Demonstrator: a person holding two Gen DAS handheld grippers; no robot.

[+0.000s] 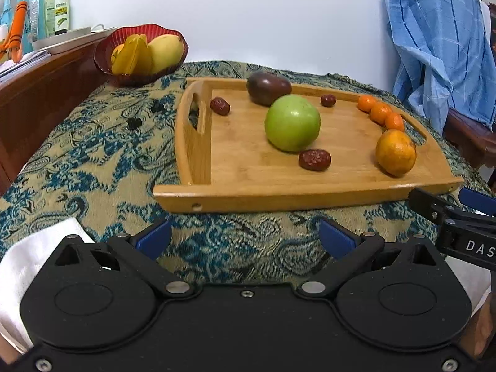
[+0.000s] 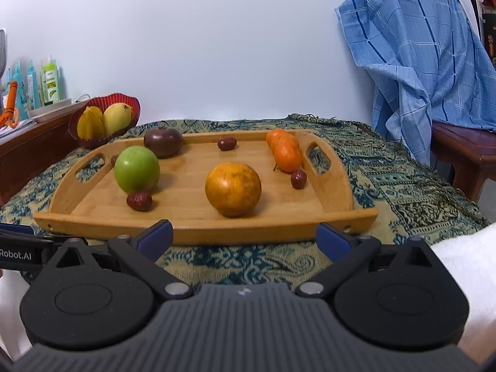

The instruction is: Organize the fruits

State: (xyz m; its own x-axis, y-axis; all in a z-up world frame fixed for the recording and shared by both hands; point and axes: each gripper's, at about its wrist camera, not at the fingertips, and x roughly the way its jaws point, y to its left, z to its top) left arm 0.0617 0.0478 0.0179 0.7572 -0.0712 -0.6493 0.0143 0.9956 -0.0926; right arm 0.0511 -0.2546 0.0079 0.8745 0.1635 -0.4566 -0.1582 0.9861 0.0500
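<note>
Both claws, left claw (image 1: pixel 245 235) and right claw (image 2: pixel 245 237), hover with fingers spread wide and empty before the wooden tray (image 2: pixel 198 232) on the cloth-covered counter (image 2: pixel 403 179). From left to right the tray carries a green apple (image 2: pixel 137 169), a dark purple fruit (image 2: pixel 163 142), a large orange (image 2: pixel 233 189) and a row of small tangerines (image 2: pixel 286 152), with red dates (image 2: pixel 139 201) scattered between. Behind the tray's left end, a red bowl (image 2: pixel 93 105) holds yellow fruit.

A tray (image 2: pixel 198 232) is set on the cloth-covered table (image 2: pixel 403 186) at mid-frame in the right wrist view. On the tray, an apple (image 2: pixel 137 170) is placed at the left, with a round fruit (image 2: pixel 163 142) behind it and a date (image 2: pixel 139 201) just before it. An orange (image 2: pixel 233 184) is placed at the centre, and small tangerines (image 2: pixel 286 152) are lined along the right wall. A bowl (image 2: pixel 104 121) of fruit is seen at the left, behind the tray.
</note>
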